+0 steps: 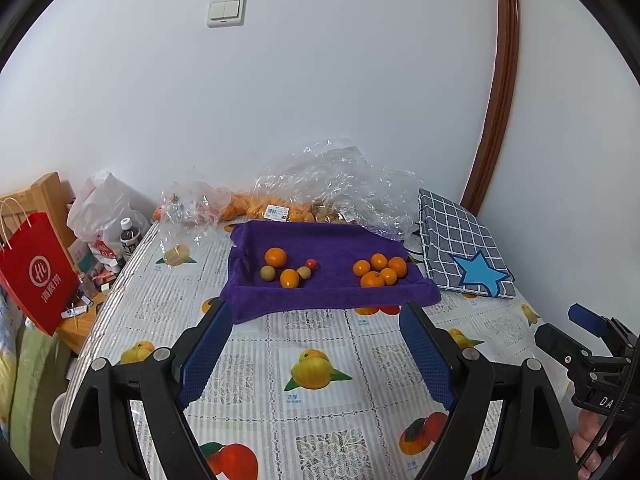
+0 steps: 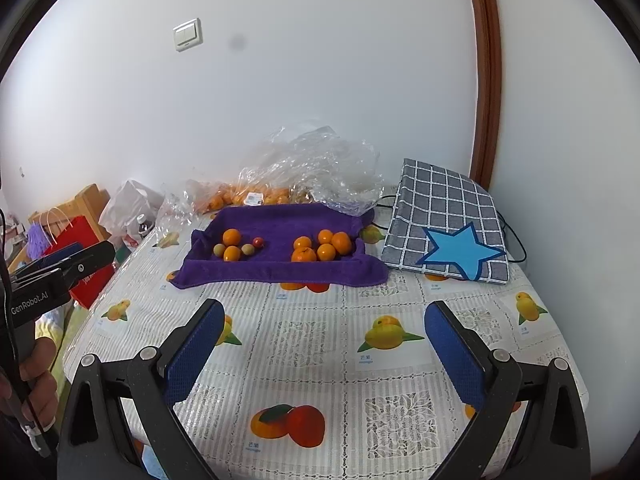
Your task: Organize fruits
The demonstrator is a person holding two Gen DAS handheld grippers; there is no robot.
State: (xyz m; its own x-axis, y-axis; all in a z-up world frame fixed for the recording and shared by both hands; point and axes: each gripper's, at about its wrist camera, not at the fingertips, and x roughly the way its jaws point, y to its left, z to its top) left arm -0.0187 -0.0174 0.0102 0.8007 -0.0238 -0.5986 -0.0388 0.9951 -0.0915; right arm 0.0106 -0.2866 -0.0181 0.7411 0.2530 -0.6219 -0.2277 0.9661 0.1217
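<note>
A purple towel (image 1: 332,292) (image 2: 280,268) lies at the back of the table with fruit on it. A cluster of several oranges (image 1: 380,270) (image 2: 322,248) sits on its right side. On its left side lie two oranges (image 1: 276,258) (image 2: 232,237), two small greenish fruits (image 1: 267,273) (image 2: 219,250) and a small red fruit (image 1: 311,264) (image 2: 258,242). My left gripper (image 1: 316,312) is open and empty, above the table just in front of the towel. My right gripper (image 2: 324,312) is open and empty, farther back from the towel.
Clear plastic bags with more oranges (image 1: 280,208) (image 2: 256,196) lie behind the towel. A checked cloth case with a blue star (image 1: 464,248) (image 2: 448,224) lies at the right. A red paper bag (image 1: 36,272) and clutter stand off the table's left edge.
</note>
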